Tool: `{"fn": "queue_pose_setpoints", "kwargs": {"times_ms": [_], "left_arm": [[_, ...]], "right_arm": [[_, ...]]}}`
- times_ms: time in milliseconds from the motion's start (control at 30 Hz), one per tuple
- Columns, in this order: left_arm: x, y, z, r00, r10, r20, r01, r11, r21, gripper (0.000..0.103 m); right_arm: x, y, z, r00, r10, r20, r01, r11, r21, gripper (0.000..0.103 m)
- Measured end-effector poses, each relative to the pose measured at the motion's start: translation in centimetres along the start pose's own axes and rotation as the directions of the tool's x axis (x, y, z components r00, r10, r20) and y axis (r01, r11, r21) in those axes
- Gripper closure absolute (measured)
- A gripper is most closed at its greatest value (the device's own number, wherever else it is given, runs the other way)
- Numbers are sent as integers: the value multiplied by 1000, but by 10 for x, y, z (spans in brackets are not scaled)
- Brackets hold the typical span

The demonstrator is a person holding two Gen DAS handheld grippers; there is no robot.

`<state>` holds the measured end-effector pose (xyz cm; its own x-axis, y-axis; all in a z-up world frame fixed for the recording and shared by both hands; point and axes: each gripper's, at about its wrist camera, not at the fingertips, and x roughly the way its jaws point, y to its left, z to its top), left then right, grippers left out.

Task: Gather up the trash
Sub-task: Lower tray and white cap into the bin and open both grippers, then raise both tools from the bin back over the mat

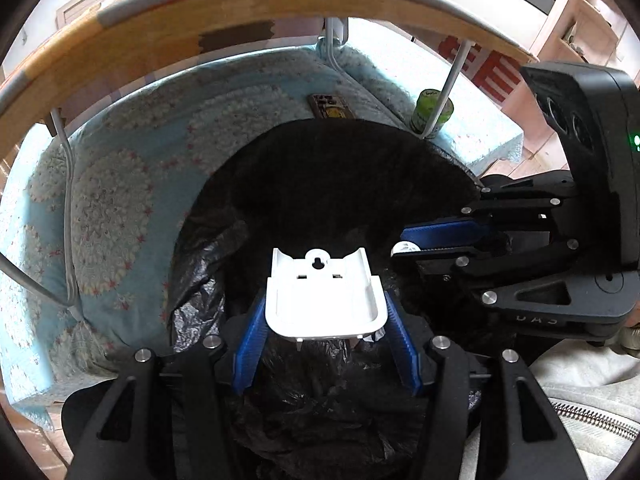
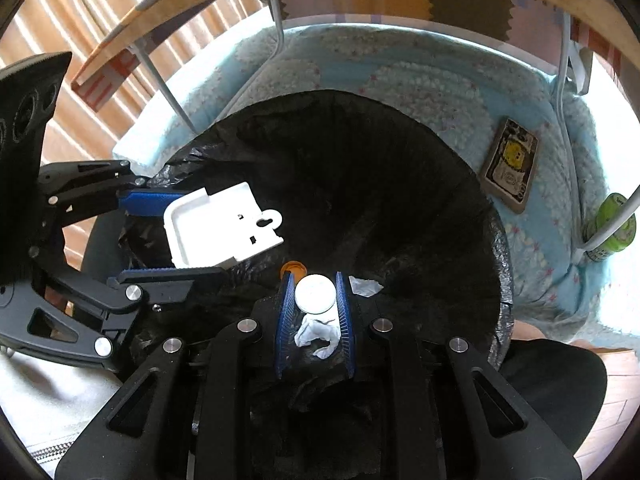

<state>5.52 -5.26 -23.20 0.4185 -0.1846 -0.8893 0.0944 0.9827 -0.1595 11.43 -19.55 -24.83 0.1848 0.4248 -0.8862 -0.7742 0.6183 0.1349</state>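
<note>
We record: left gripper (image 1: 326, 316), blue fingers (image 1: 252, 340) pinching a white plastic tray (image 1: 324, 300) by its sides, above the open black trash bag (image 1: 340, 176). Right gripper (image 2: 315, 300), fingers (image 2: 345, 312) pinching a white round cap (image 2: 315, 294) with crumpled white paper (image 2: 318, 332) behind it, over the same bag. Beside the bag, on the blue floral quilt (image 2: 420, 80): a card (image 2: 510, 166), a green can (image 2: 610, 226).

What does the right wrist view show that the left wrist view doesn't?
Only the right wrist view: an orange cap and a paper scrap inside the bag. Only the left: a grey zipped garment. Both: the black trash bag, the left gripper clamping the white plastic tray, the right gripper clamping a white round piece.
</note>
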Motion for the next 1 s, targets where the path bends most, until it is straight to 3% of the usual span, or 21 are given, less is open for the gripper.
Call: {"fn": "queue_pose_setpoints", "kwargs": {"times_ms": [133,233,733,1000], "left_arm": [[0,-3,2,1000,-6,1,6,1000,4,49],[-1,-3,2,1000,-2,3,2,1000,4,41],[-35,-12,9,996,1,87,-3,1000,29,41],[-75,-8,15,983,28,181,-35,999,32,41]], "right_arm": [[1,-5,0,1000,26,3,-26,999,27,80],[-1,-9,-1,999,46,15,-47,998,41,68],[-26,-7,3,997,24,73,-26,999,24,68],[-57,-1,11,990,-4,144,5,1000,-12,67]]}}
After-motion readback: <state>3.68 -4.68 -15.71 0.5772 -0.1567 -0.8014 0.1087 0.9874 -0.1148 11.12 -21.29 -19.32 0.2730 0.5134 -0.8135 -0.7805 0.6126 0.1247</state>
